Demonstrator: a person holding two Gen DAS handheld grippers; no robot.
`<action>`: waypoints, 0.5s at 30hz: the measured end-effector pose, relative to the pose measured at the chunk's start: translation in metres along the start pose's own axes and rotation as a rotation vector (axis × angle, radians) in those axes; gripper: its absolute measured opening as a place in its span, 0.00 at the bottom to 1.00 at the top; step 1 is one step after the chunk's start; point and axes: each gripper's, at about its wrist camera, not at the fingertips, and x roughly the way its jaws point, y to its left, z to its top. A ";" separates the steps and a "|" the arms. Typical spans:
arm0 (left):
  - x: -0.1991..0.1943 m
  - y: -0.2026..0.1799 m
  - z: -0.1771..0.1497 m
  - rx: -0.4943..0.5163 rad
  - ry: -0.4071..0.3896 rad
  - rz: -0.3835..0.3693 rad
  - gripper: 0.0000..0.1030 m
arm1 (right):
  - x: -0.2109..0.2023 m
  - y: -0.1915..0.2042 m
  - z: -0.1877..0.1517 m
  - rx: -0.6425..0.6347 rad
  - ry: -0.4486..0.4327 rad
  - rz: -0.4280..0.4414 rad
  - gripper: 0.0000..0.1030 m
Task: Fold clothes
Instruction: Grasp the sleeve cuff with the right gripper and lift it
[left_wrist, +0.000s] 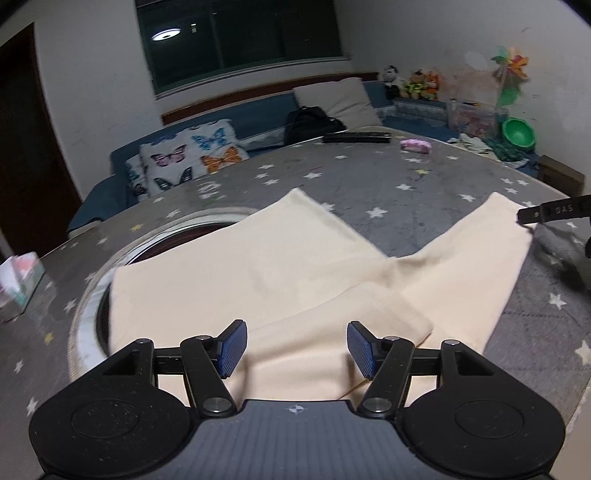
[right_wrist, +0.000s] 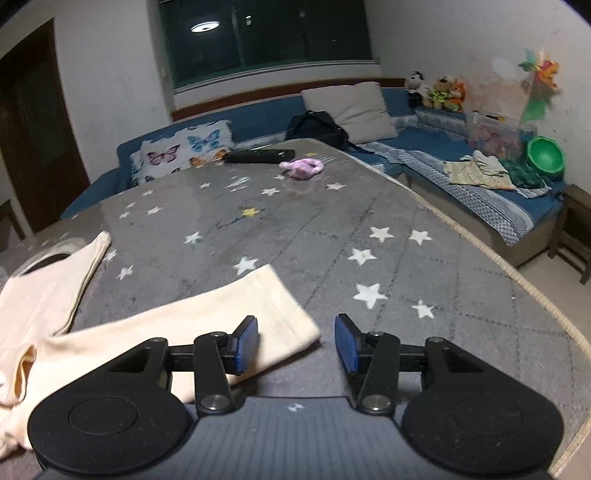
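Observation:
A cream long-sleeved garment (left_wrist: 280, 273) lies spread on the grey star-patterned table cover (left_wrist: 406, 206). My left gripper (left_wrist: 295, 349) is open and empty, hovering over the garment's near edge. In the right wrist view the garment (right_wrist: 177, 325) lies at the left, one sleeve reaching toward the middle. My right gripper (right_wrist: 295, 345) is open and empty just above the sleeve's end, its left pad (right_wrist: 246, 345) over the cloth. The right gripper's finger (left_wrist: 550, 213) shows at the right edge of the left wrist view, at the sleeve's tip.
A round opening with a white rim (left_wrist: 96, 295) lies partly under the garment. A black remote (right_wrist: 258, 156) and a pink toy (right_wrist: 303, 168) sit at the table's far end. A box (left_wrist: 18, 288) stands at the left. A blue sofa (right_wrist: 461, 192) with cushions surrounds the table.

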 end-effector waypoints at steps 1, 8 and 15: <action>0.002 -0.003 0.001 0.006 0.001 -0.009 0.61 | -0.001 0.000 0.000 0.001 0.003 0.011 0.40; 0.019 -0.022 0.001 0.049 0.011 -0.051 0.61 | -0.006 -0.009 0.004 0.096 0.006 0.073 0.08; 0.022 -0.026 -0.002 0.066 -0.007 -0.068 0.61 | -0.037 0.000 0.023 0.132 -0.065 0.153 0.07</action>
